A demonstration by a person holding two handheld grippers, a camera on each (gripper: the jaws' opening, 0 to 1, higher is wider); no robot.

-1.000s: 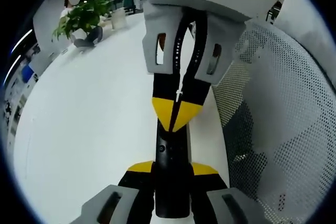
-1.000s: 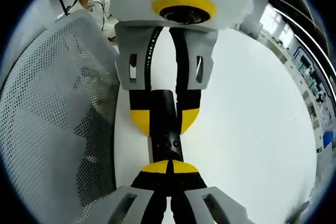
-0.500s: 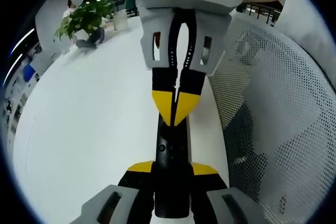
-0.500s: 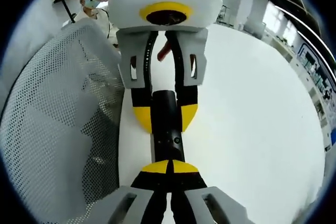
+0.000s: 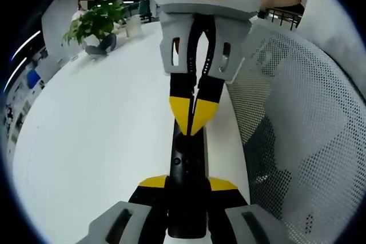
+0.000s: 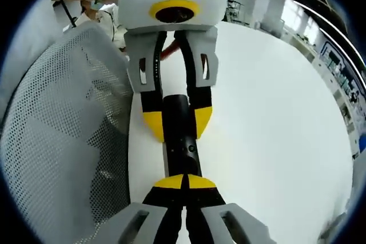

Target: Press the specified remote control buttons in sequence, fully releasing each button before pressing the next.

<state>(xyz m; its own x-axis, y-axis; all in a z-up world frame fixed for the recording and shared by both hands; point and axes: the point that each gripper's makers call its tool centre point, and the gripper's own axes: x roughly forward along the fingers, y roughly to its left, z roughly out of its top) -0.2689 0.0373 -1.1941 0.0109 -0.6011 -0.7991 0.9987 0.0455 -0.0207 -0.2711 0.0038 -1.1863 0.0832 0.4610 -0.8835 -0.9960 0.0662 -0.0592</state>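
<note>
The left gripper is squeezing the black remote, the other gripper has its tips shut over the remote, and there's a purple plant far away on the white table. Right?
Nearly. The plant is green, not purple, as the left gripper view shows. The rest holds: the left gripper clamps the black remote on the white table, and the right gripper has its yellow tips shut over it.

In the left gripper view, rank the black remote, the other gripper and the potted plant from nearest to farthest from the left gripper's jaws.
1. The remote, clamped between the left gripper jaws.
2. The right gripper, straight ahead, its shut tips on the remote's far end.
3. The potted plant, far off at upper left, past the white table.
</note>
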